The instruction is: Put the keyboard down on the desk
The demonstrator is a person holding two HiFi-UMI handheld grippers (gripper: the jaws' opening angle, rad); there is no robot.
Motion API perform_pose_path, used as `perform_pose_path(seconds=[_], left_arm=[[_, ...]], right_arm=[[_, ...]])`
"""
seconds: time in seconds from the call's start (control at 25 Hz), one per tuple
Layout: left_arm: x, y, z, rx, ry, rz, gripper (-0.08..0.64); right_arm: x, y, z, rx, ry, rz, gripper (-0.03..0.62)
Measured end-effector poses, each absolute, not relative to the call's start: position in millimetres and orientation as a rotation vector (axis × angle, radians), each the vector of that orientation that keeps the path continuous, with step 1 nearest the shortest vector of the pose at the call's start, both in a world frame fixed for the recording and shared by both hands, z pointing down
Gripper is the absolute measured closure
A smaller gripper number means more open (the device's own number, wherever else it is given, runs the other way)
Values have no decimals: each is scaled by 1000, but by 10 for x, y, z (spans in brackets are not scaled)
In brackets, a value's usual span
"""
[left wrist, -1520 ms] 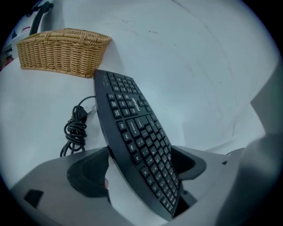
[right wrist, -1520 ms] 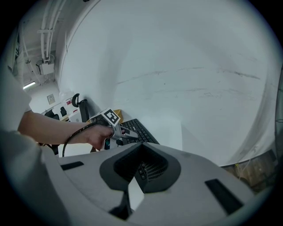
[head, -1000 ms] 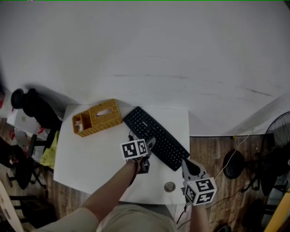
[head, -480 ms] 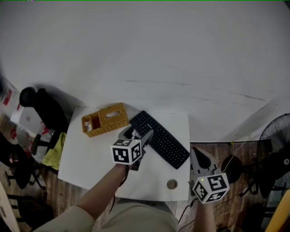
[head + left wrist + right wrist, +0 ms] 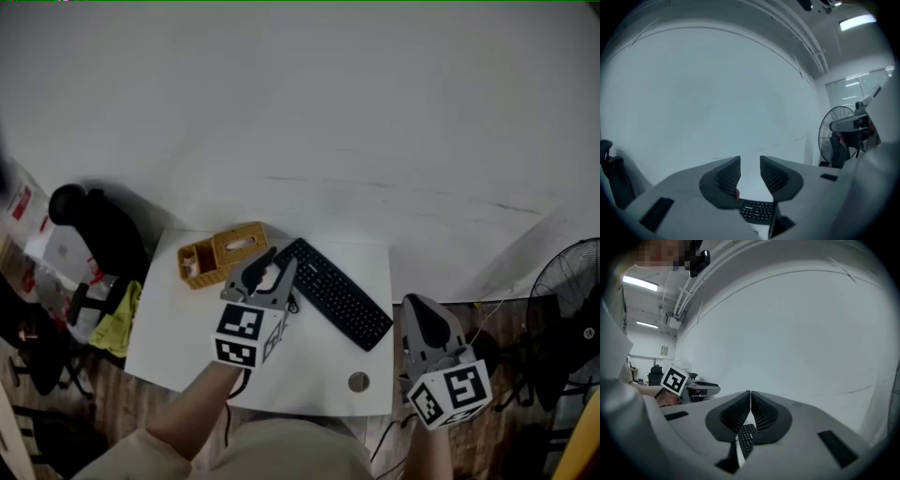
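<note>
The keyboard [image 5: 333,292] is laid flat on the table [image 5: 309,375], so, presumably finished, the left gripper [image 5: 750,171], just narrowed to an empty gap, and the right gripper [image 5: 750,404], closed empty, are held clear.

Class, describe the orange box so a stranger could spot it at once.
Find the white desk by the pale wall. Near its far left corner, left of the black keyboard, sits the box: the only orange, woven thing there.
</note>
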State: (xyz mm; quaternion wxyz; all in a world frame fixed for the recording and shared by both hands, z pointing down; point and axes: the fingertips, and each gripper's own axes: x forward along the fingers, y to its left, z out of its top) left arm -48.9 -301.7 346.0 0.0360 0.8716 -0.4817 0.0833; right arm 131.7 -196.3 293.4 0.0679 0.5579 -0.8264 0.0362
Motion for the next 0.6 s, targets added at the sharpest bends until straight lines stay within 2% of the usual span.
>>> perform_pose_path(seconds=[0.6], left_arm=[[-694, -2427, 2839, 2860, -1444, 173, 522]], right_arm=[[1155, -1660, 2398, 1699, -2567, -32, 566]])
